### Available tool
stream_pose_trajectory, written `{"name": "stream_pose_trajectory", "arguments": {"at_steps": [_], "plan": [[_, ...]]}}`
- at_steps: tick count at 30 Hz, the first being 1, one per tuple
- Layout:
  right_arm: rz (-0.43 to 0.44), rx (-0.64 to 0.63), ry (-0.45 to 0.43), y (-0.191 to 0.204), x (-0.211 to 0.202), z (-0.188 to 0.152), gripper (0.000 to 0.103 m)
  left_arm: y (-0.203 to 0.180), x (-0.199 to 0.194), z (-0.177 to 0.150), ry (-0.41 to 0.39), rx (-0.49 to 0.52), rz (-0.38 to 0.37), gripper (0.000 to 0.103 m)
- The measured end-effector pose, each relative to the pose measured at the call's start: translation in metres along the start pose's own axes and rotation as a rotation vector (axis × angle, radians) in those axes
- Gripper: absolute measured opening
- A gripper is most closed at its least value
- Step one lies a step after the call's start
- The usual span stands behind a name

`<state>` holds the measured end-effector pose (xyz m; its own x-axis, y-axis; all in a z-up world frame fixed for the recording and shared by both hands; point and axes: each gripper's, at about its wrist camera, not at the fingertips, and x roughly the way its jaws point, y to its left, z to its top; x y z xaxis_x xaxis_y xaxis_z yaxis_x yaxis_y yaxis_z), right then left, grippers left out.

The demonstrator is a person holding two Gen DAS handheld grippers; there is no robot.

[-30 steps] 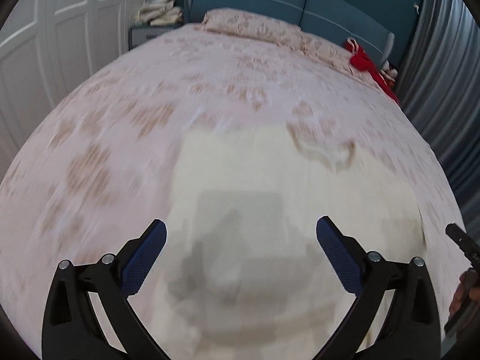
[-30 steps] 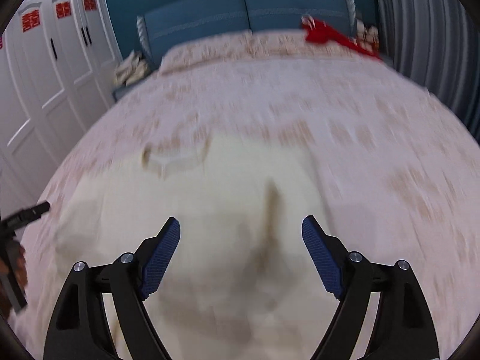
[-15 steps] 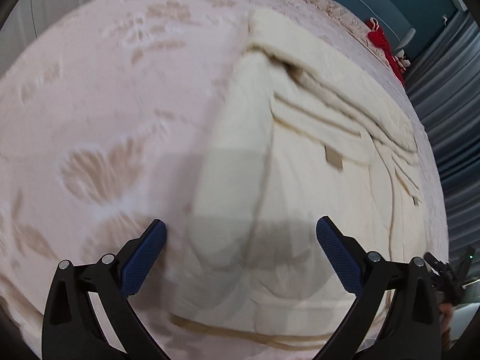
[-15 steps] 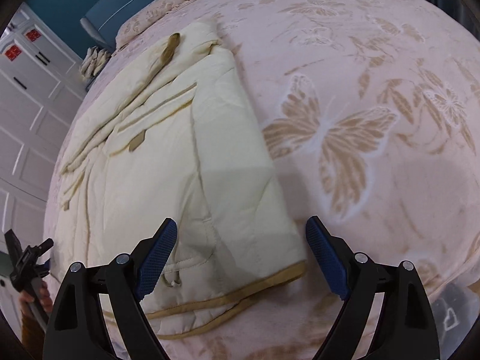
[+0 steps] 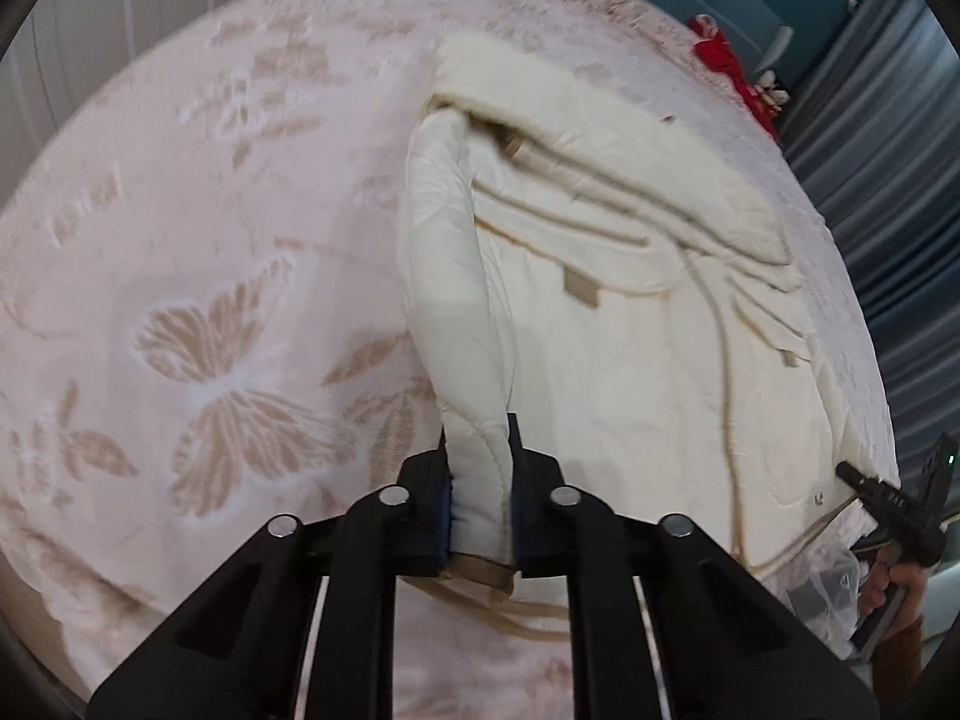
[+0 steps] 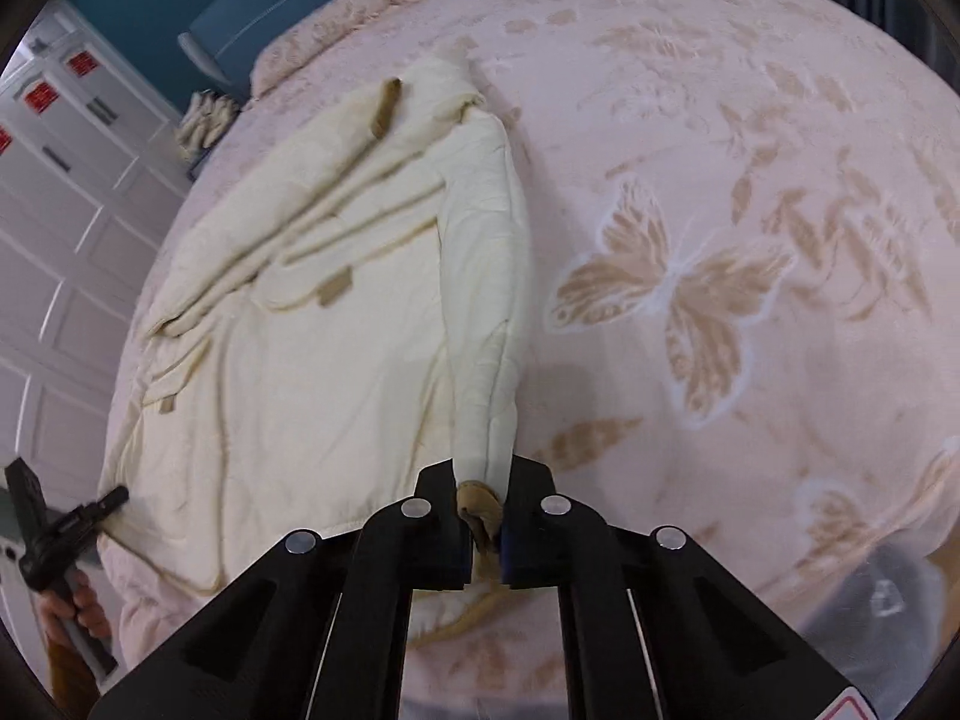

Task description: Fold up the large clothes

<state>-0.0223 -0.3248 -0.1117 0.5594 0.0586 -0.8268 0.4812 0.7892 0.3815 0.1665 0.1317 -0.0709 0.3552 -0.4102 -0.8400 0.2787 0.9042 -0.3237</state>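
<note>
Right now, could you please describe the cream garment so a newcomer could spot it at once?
Look at the bed with its pink butterfly-print cover. The garment lies spread across it: cream, padded, with tan trim and tabs, unlike the red item near the headboard.

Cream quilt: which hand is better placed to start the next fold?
Neither clearly. The left gripper and right gripper each pinch a near corner of the cream quilt, so both probably lift together.
</note>
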Motion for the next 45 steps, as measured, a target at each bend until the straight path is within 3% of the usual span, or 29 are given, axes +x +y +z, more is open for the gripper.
{"name": "stream_pose_trajectory", "arguments": {"at_steps": [5,9,14,16,20,25,28,32,40,45], "plan": [[-0.001,-0.181,0.055,0.019,-0.049,-0.011,0.005,-0.016,-0.050,-0.020,-0.016,0.063,-0.045,0.010],[-0.017,-0.314,0.149,0.025,-0.084,-0.042,0.005,-0.017,-0.093,-0.058,0.013,0.090,-0.054,0.010],[-0.004,-0.336,0.294,0.016,-0.136,-0.092,0.005,-0.010,-0.141,-0.109,0.077,0.063,-0.053,0.010],[0.016,-0.313,0.314,0.015,-0.154,-0.104,0.005,-0.008,-0.156,-0.124,0.094,0.041,-0.046,0.010],[0.059,-0.302,0.226,0.027,-0.189,-0.099,0.005,-0.009,-0.185,-0.122,0.038,-0.006,-0.058,0.010],[0.096,-0.312,-0.012,0.047,-0.203,-0.033,0.005,-0.035,-0.201,-0.060,-0.171,0.073,-0.062,0.008],[0.134,-0.251,-0.133,0.045,-0.191,0.008,0.005,-0.036,-0.190,-0.023,-0.243,0.092,-0.041,0.007],[0.158,-0.143,-0.216,0.041,-0.144,0.054,0.005,-0.031,-0.151,0.033,-0.280,0.067,0.006,0.007],[0.091,-0.048,-0.225,0.038,-0.045,0.105,0.005,-0.024,-0.042,0.099,-0.216,0.061,0.164,0.008],[0.043,-0.023,-0.187,0.032,0.004,0.119,0.005,-0.018,0.017,0.111,-0.151,0.064,0.234,0.008]]}}
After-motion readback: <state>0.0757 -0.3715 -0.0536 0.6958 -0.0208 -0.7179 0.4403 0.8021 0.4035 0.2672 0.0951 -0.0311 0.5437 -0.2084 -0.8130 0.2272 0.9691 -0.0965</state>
